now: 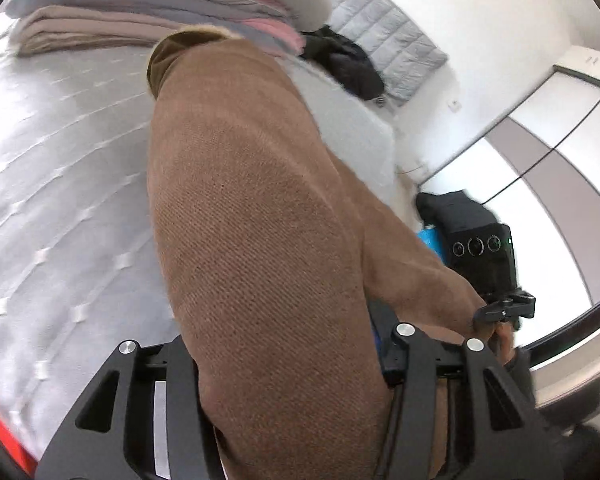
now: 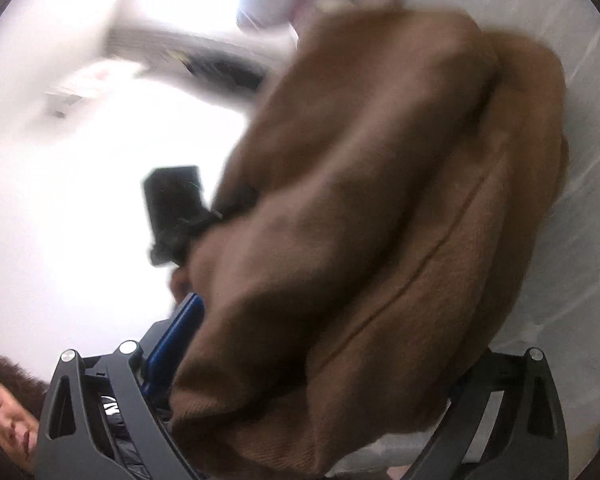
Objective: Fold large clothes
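Observation:
A large brown knit garment [image 1: 252, 208] hangs stretched from my left gripper [image 1: 296, 364] over the white bedspread [image 1: 60, 184]; its far end with a darker collar reaches toward the stack. The left fingers are hidden under the cloth, which passes between them. In the right wrist view the same brown garment [image 2: 372, 220] bunches in thick folds between my right gripper's [image 2: 300, 392] arms and covers the fingers. The other gripper shows in each view, beside the cloth: the right one [image 1: 496, 280] and the left one [image 2: 176, 208].
A stack of folded clothes [image 1: 148, 12] in beige, grey and pink lies at the far side of the bed. A black garment [image 1: 344, 60] lies by a grey quilted pad [image 1: 380, 32]. A wardrobe with sliding doors [image 1: 540, 128] stands at the right.

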`<state>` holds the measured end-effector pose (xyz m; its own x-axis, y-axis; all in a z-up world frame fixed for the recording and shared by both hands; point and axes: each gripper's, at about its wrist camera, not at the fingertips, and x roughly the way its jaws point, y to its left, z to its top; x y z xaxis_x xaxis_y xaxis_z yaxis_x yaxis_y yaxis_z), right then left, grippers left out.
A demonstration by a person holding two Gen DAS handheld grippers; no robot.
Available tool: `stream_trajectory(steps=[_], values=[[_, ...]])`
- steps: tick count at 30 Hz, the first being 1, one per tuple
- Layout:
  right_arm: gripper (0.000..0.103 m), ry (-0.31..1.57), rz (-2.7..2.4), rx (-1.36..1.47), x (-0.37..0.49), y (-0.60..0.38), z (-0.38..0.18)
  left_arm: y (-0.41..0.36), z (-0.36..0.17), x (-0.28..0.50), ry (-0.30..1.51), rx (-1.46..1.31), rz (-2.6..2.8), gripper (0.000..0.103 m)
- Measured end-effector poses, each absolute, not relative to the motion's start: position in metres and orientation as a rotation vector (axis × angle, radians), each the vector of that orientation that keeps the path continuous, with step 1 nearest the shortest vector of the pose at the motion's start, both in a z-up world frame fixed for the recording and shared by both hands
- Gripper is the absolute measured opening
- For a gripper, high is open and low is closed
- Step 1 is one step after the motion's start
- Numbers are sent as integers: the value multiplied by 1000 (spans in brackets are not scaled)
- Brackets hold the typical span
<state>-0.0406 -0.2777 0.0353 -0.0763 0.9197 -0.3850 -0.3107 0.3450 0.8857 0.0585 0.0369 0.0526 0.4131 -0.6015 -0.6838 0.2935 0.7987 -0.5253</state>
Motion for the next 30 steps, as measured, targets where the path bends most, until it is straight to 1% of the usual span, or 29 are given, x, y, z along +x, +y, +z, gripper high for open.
stream_trajectory(steps=[1,2,3,4,5,6,8,11,13,14,16,17,19,21,22,23,24,25,26,27,29,30], values=[[95,1311,1122,629,-37,-265,21,51,38,62,1041,-360,-563,51],[95,1427,1073,593,-34,-249,-5,68,10,69,1131,-399,-532,54],[95,1495,1030,556,-34,-240,-25,85,-21,74,1221,-467,-505,59],[95,1503,1030,569,-34,-239,-29,97,-40,74,1249,-540,-505,64],[95,1487,1018,582,-34,-242,-25,109,-50,70,1232,-627,-527,65],[95,1464,1007,577,-36,-246,-16,115,-47,66,1210,-658,-542,65],[95,1408,980,562,-42,-258,6,116,-30,59,1168,-597,-554,66],[95,1327,882,515,-53,-274,33,131,-28,53,1145,-609,-561,66],[95,1241,846,506,-57,-282,57,140,-25,48,1124,-644,-551,66],[95,1171,866,515,-51,-282,79,149,-21,44,1102,-665,-545,66],[95,1075,937,529,-56,-274,109,161,-9,38,1019,-673,-512,66],[96,1031,1039,544,-56,-263,122,171,2,33,940,-687,-503,67],[96,1057,1165,537,-59,-237,124,186,14,26,846,-743,-502,76],[96,1178,1130,460,-63,-217,102,202,17,22,783,-813,-467,79],[94,1251,1064,400,-68,-214,82,208,17,21,777,-836,-465,79],[91,1317,994,346,-69,-215,50,206,17,22,776,-848,-472,79],[81,1333,970,354,-72,-221,33,207,17,21,776,-844,-476,79],[64,1337,949,414,-71,-224,24,206,18,18,776,-827,-481,79],[58,1327,920,489,-69,-240,22,200,20,19,778,-814,-484,79],[57,1311,912,518,-73,-249,24,199,21,20,782,-802,-490,79],[60,1264,930,555,-75,-259,36,199,22,26,787,-791,-500,79],[76,1219,950,558,-75,-261,47,186,26,30,785,-781,-506,79]])
